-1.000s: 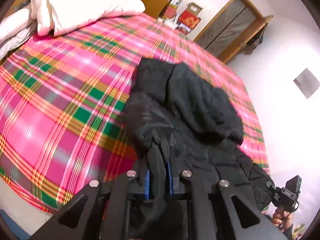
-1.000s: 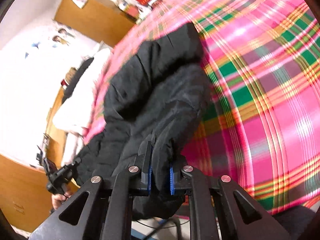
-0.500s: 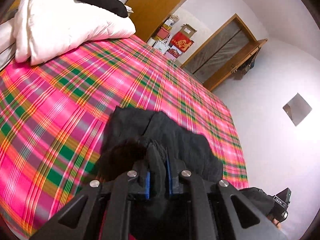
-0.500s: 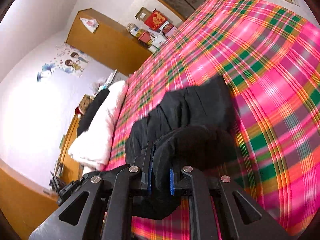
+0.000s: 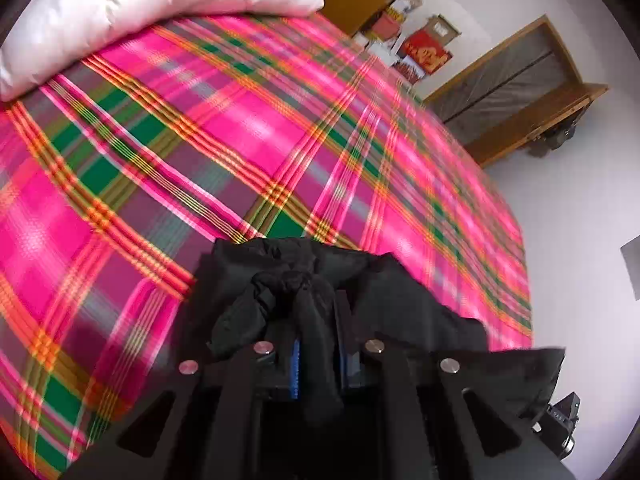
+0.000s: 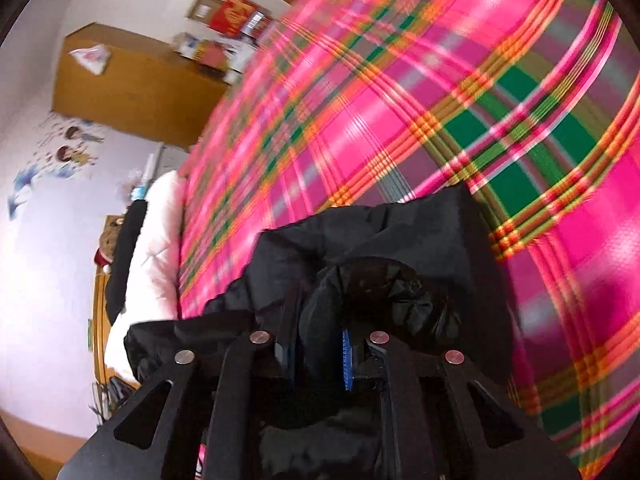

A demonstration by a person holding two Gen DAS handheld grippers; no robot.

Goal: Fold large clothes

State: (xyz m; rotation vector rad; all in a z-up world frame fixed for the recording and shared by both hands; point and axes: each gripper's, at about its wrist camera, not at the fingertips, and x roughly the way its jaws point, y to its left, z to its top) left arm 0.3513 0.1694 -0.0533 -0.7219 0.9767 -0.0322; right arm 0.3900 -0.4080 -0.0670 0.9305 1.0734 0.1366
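A black padded jacket (image 5: 400,304) lies bunched on the pink plaid bedsheet (image 5: 240,128), right under both grippers. My left gripper (image 5: 318,332) pinches a gathered fold of it between its blue pads; its jaws are opening slightly, and the fabric still fills the gap. In the right wrist view the jacket (image 6: 400,236) spreads ahead of my right gripper (image 6: 320,340). A thick roll of black cloth sits between that gripper's pads while its jaws are opening. Both sets of fingertips are buried in fabric.
A white duvet (image 5: 160,0) is heaped at the head of the bed, also in the right wrist view as the duvet (image 6: 152,240). A wooden wardrobe (image 6: 132,84) and a door (image 5: 508,80) stand beyond the bed. Bare sheet (image 6: 440,80) stretches ahead of the jacket.
Both grippers have swept forward and lower across the bed, carrying the jacket's edge. The long spread of jacket ahead of them has shrunk to a short bunch. The right jaws have widened a little.
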